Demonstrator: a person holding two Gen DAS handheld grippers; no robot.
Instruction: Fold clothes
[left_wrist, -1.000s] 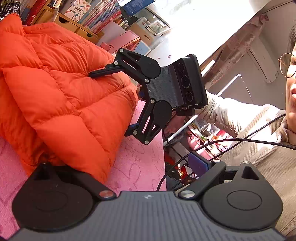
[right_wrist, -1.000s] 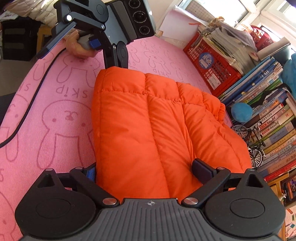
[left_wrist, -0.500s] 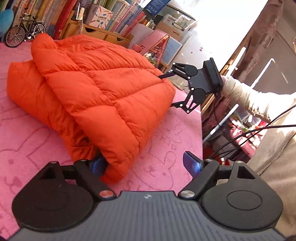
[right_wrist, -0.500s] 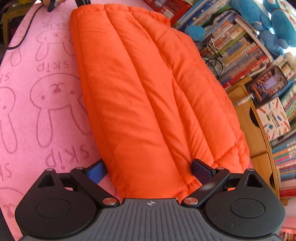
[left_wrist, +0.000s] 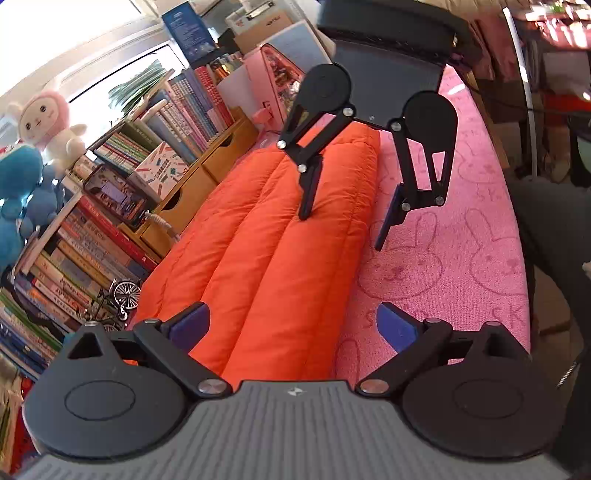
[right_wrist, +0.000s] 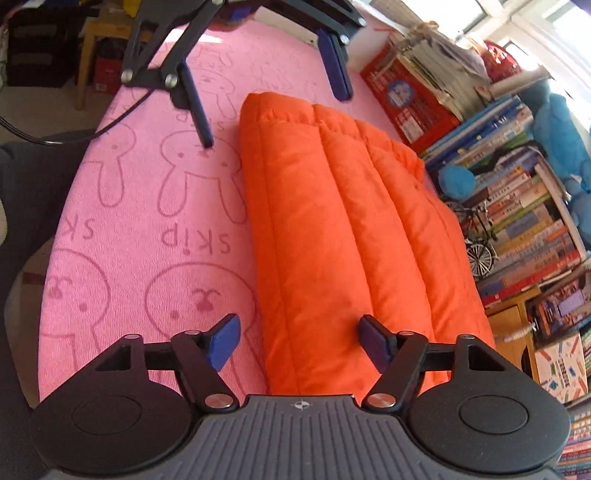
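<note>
An orange puffer jacket (left_wrist: 280, 240) (right_wrist: 340, 236) lies folded into a long quilted bundle on a pink bunny-print cloth (left_wrist: 443, 266) (right_wrist: 147, 206). My left gripper (left_wrist: 291, 321) is open at one short end of the bundle, one pad over the jacket and one over the cloth. My right gripper (right_wrist: 298, 339) is open at the opposite end, straddling the jacket's near edge. The two face each other: the right gripper (left_wrist: 341, 230) hovers over the far end in the left wrist view, and the left gripper (right_wrist: 275, 120) does so in the right wrist view. Neither holds anything.
Books (left_wrist: 92, 258) (right_wrist: 524, 229), wooden drawers (left_wrist: 192, 184), plush toys (left_wrist: 44, 118) and a small model bicycle (left_wrist: 122, 295) line the jacket's far side. A red crate of papers (right_wrist: 413, 96) stands at one end. A black cable (right_wrist: 55, 138) hangs off the cloth's open edge.
Both grippers have swung round to opposite ends of the jacket and now face each other. The jacket has settled from a raised heap into a flat, long bundle. Both stay open.
</note>
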